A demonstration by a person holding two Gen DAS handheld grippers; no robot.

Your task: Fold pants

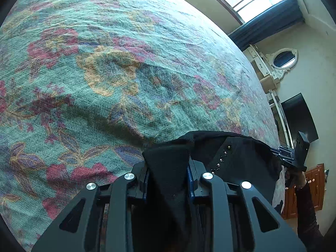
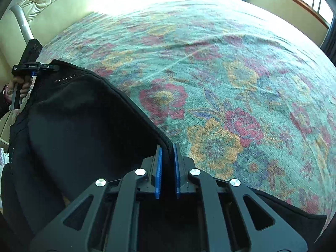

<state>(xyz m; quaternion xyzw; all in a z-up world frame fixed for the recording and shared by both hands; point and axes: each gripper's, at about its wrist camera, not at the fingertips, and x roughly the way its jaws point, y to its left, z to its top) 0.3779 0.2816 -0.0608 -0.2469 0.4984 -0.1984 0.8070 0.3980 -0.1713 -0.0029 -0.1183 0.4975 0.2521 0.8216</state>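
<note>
Gripping the black pants (image 2: 79, 126) at lower left, above the floral bedspread (image 2: 231, 84), both jaws pinch the waistband: left gripper (image 1: 167, 168), right gripper (image 2: 167, 163). I should keep the band taut and level.

The pants (image 2: 79, 126) are black with tiny shiny dots. The blanket (image 2: 231, 84) is green with red and yellow flowers.

Left claw (image 1: 168, 168) was clamped tight on a fold of the black pants (image 1: 241, 159), angled downward. Right claw (image 2: 168, 153) pinched the pants' edge between its blue pads (image 2: 159, 172), a bare hand (image 2: 22, 88) gripping each handle.
</note>
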